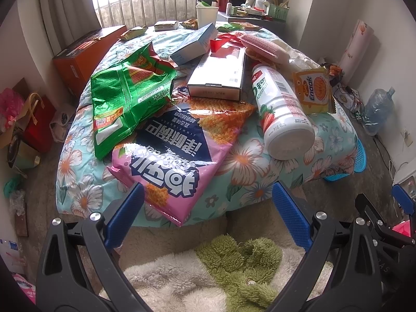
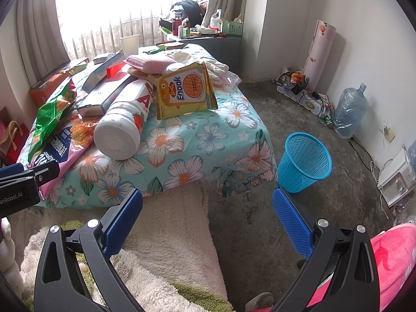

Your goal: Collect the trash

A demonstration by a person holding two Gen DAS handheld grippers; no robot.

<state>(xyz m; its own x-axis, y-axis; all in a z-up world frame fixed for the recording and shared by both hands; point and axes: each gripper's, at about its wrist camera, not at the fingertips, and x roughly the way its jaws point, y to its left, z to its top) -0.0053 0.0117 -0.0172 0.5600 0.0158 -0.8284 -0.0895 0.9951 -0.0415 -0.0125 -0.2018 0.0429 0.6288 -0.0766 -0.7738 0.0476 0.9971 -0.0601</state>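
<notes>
both grippers, left gripper and right gripper, hover with jaws wide, empty; pink snack bag overhangs the bed edge at twelve o'clock (easiest first), blue basket at one o'clock.

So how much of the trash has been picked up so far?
Nothing looks collected: no trash shows in the part of the blue basket I can see. Nothing is in hand; the left gripper and right gripper are both open. The green bag, pink bag, bottle and biscuit packet remain.
</notes>
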